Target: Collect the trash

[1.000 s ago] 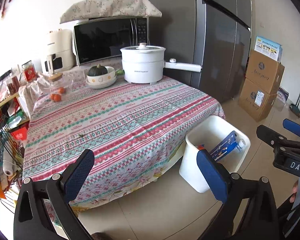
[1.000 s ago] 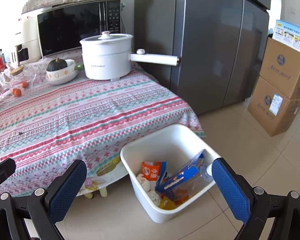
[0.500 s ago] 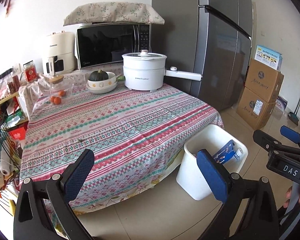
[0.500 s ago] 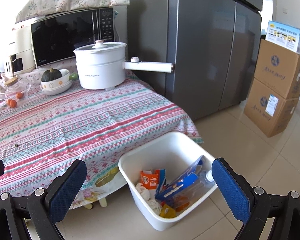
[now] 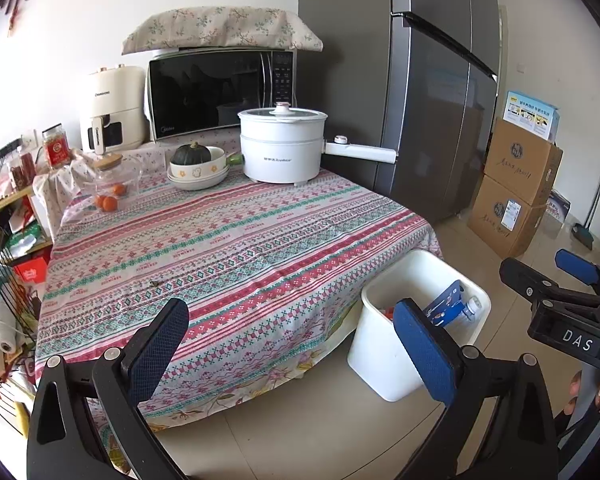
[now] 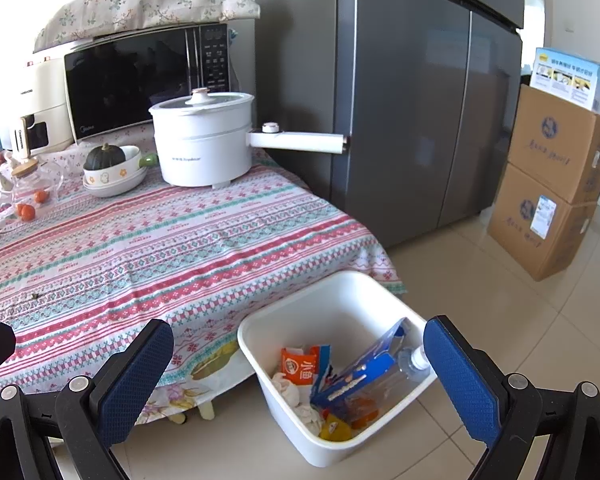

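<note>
Trash bin (image 6: 340,312) seen below, between right gripper (image 6: 298,368) pads; nearer than left gripper (image 5: 292,348). Both spread, nothing grasped.

Bright daylight, sharp focus, strong fisheye bending, dark vignetted corners, soft shadows

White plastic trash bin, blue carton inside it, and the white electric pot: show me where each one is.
White plastic trash bin (image 6: 342,284): right wrist view, far rim.
Blue carton (image 6: 364,372): right wrist view, printed side.
White electric pot (image 6: 204,140): right wrist view, body front.
</note>
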Demonstrator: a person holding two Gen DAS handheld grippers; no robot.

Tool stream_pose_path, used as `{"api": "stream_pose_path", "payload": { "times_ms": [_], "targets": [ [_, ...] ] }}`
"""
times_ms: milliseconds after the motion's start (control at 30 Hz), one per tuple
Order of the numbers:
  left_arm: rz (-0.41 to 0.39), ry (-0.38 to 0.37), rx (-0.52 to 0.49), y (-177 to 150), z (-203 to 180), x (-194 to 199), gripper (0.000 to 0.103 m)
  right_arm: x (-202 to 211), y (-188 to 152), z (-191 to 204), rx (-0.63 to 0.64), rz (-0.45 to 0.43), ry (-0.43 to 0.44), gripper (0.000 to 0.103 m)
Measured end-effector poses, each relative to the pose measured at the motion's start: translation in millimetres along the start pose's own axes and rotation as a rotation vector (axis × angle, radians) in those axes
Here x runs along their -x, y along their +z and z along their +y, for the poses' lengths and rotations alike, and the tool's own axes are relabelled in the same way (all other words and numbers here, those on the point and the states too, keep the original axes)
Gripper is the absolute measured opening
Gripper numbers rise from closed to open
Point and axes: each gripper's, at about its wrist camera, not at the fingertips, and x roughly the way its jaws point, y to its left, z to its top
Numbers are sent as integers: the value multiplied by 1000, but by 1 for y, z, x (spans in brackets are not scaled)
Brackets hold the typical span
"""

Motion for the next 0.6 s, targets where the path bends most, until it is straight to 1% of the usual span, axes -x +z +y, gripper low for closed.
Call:
{"api": "stream_pose_path", "payload": {
  "times_ms": [600],
  "targets": [
    [-5, -6, -15, -1, -3, -1, 103, 3, -1, 0, -3, -16, -10, 103]
  ]
}}
